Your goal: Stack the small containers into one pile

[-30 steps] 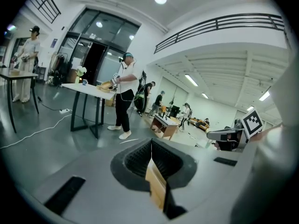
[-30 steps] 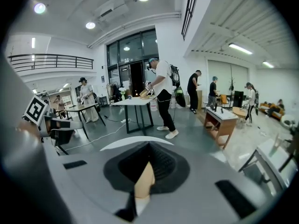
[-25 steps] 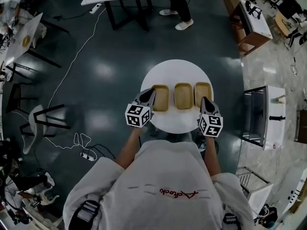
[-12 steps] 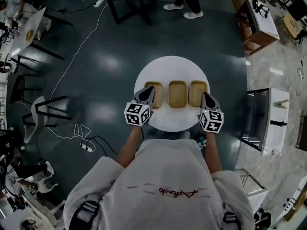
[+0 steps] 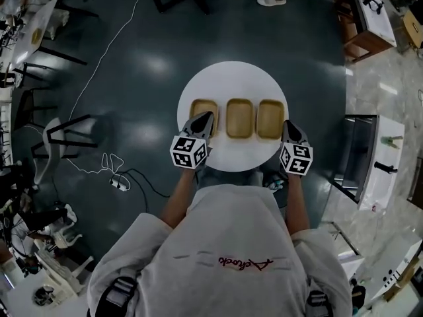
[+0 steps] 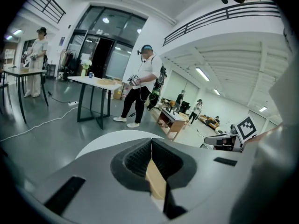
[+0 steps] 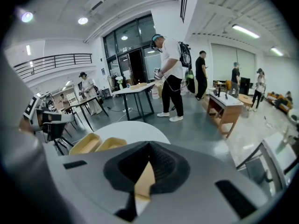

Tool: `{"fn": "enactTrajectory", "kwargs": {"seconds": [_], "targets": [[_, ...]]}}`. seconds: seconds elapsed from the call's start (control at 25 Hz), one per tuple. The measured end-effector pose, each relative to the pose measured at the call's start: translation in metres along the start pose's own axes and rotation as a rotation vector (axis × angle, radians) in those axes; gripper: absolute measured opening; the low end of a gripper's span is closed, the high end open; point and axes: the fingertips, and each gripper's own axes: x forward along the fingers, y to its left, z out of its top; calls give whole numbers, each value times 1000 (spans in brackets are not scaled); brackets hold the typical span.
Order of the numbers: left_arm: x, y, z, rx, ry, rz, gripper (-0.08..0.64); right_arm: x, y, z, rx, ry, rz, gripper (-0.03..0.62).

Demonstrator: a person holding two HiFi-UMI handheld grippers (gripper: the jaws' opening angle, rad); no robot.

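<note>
Small containers, three, tan, shallow, rectangular, all separate and none stacked. They lie in one row across the middle of the round white tabletop (image 5: 231, 81), which stands on a dark glossy floor (image 5: 132, 65).

Left container (image 5: 203, 108): its near edge is covered by my left gripper (image 5: 205, 116) in the head view.
Middle container (image 5: 239, 117): nothing over it. It sits just beside its neighbours with narrow strips of white tabletop between.
Right container (image 5: 270, 118): my right gripper (image 5: 288, 124) sits at its near right corner, close to the tabletop's rim.

Left gripper: in its own view the two dark pads are pressed together at the tips. A thin tan sliver, with white below it, shows in the gap behind the tips. I take that as container and tabletop seen through the gap, not a pinch.

Right gripper: same reading. The tips are pressed together, with a tan sliver and some white behind them. Its view also shows two containers off to the left on the tabletop.

Marker cubes: left cube (image 5: 190, 152) and right cube (image 5: 296, 158) both hang at the tabletop's near edge.
</note>
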Motion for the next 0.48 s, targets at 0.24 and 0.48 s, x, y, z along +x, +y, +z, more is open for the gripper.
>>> {"fn": "enactTrajectory", "kwargs": {"seconds": [0.24,0.48], "targets": [[15,-3,-17,-25,29,-2,11,13,-15,-35,30,88,-6,20],[25,-7,-36,-36,58,-5,11,26,-21,-65,64,156,6,20]]}}
